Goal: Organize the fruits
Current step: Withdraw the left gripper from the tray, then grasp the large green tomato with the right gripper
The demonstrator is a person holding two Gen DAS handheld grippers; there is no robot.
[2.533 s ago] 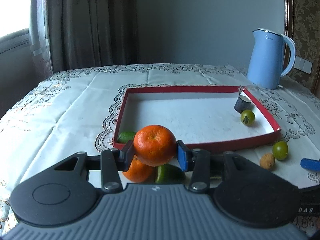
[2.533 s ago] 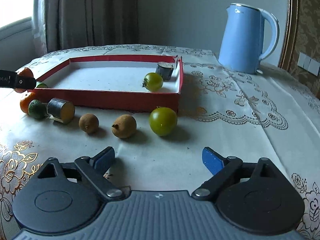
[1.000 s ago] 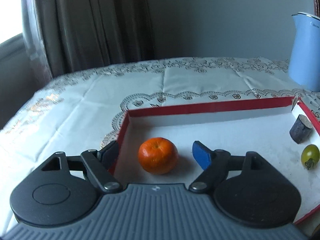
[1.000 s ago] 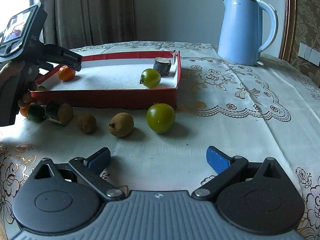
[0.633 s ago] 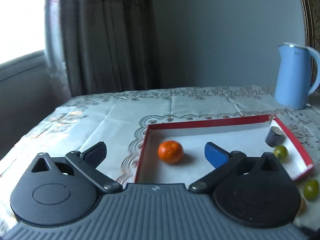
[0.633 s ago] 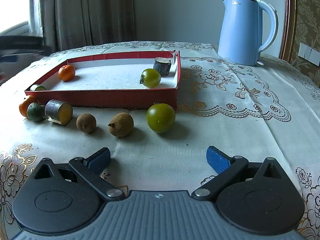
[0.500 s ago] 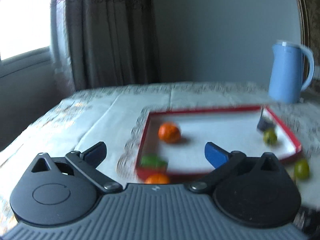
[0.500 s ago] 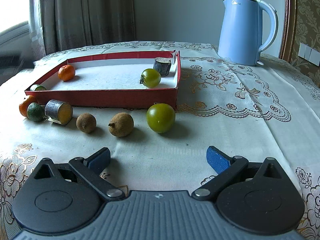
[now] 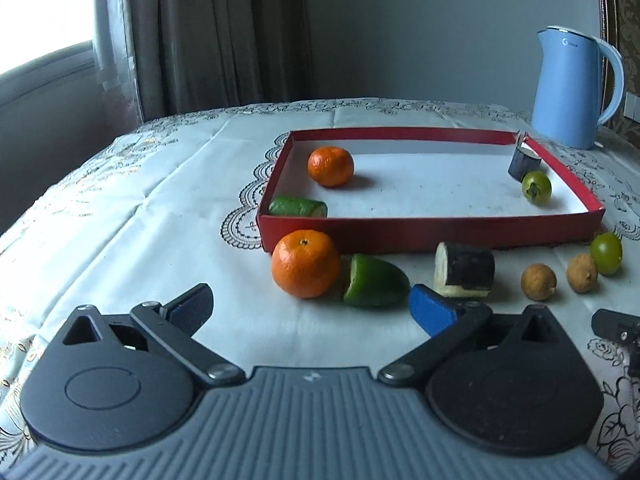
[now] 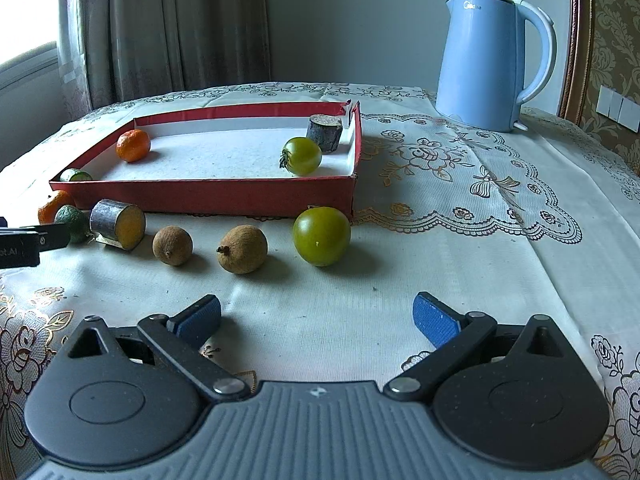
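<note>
Just ahead of the left tool (image 9: 308,306), on the table (image 9: 160,208) outside the red tray (image 9: 432,232), sits the loose mandarin (image 9: 305,263), almost dead centre between jaws spread wide and empty. The right tool (image 10: 316,318), also wide open and empty, looks better placed for the green tomato (image 10: 321,235).

The light blue plastic electric kettle (image 10: 486,60) carries a small dark brand mark near its top rim, apparently "Midea". The black left gripper's body at the frame edge (image 10: 16,248) shows cut-off white letters "ot.AI".
</note>
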